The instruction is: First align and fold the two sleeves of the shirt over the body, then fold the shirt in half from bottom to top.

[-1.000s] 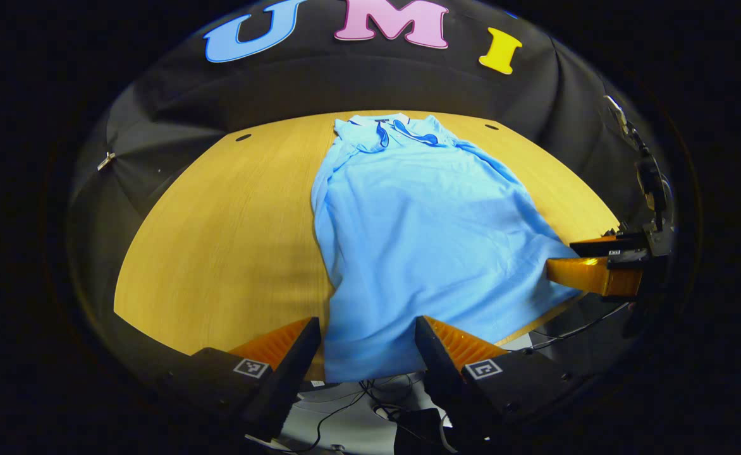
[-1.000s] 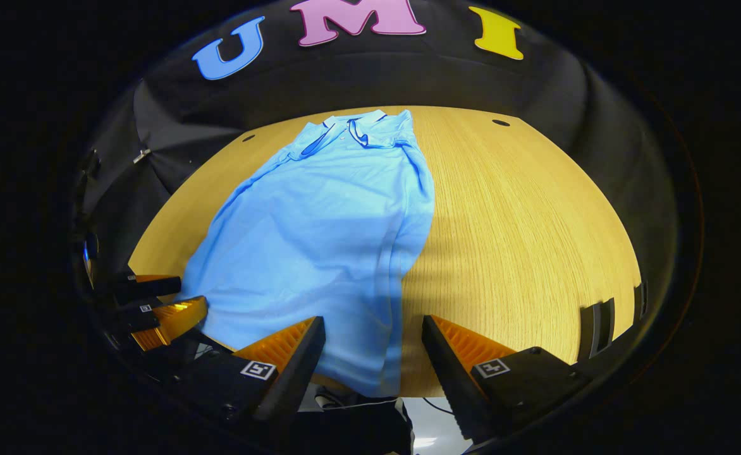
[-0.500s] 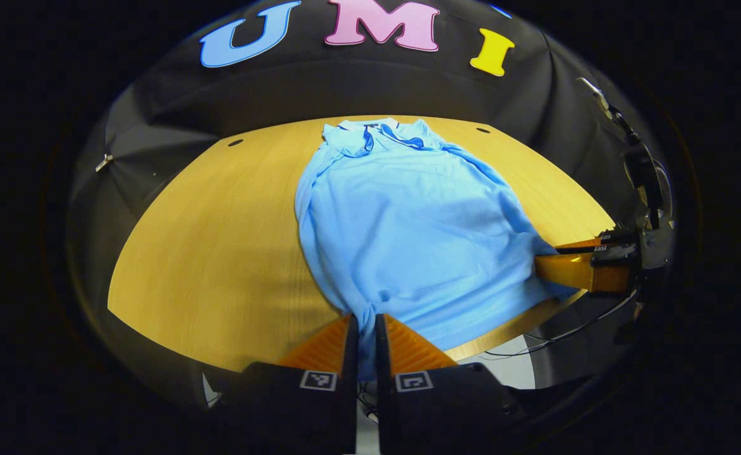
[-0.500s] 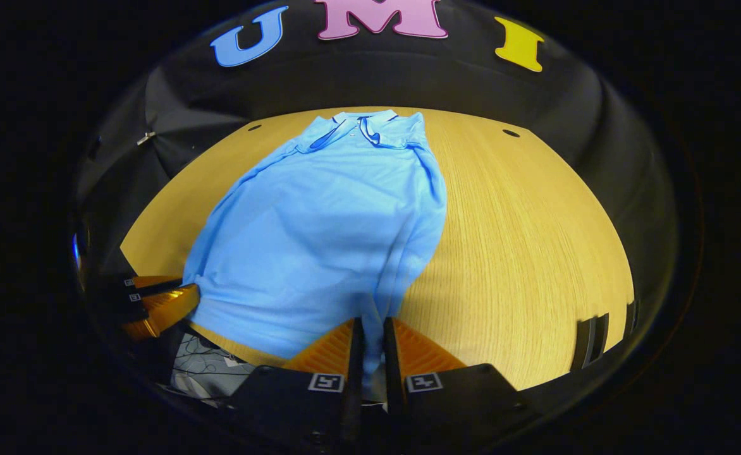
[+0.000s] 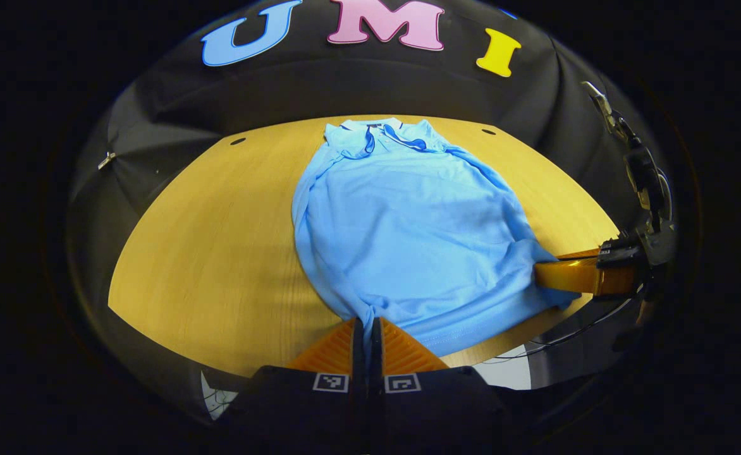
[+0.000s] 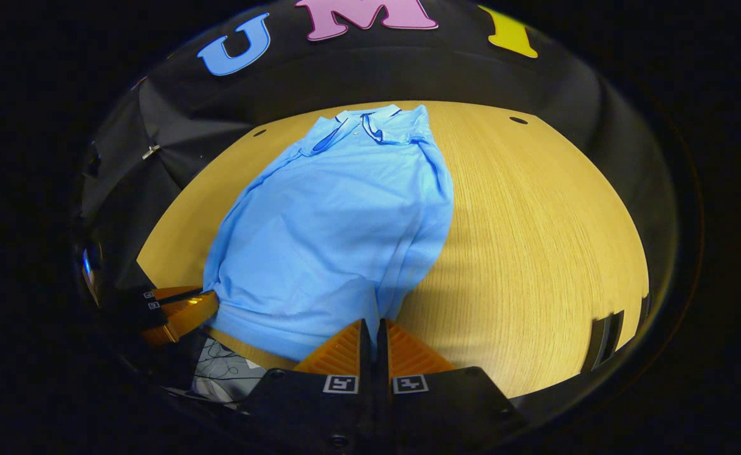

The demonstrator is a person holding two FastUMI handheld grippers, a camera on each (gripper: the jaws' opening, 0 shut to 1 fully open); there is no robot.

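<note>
A light blue polo shirt (image 5: 408,234) lies on the wooden table (image 5: 212,246), collar at the far side, both sleeves folded in over the body. In the left gripper view my left gripper (image 5: 366,323) is shut on the shirt's bottom hem at its left corner. The right gripper (image 5: 544,273) shows at the right edge of that view, pinching the other hem corner. In the right gripper view my right gripper (image 6: 372,325) is shut on the hem of the shirt (image 6: 339,227), and the left gripper (image 6: 209,302) holds the hem at the lower left.
The hem hangs at the table's near edge (image 6: 244,351). Cables and a pale floor (image 6: 219,366) show below that edge. Bare wood (image 6: 535,240) stretches to the right of the shirt, with small dark holes (image 5: 238,140) near the back.
Both grippers were open around the hem a second ago and have shut on it. The hem corners are now bunched and drawn slightly up and inward.
</note>
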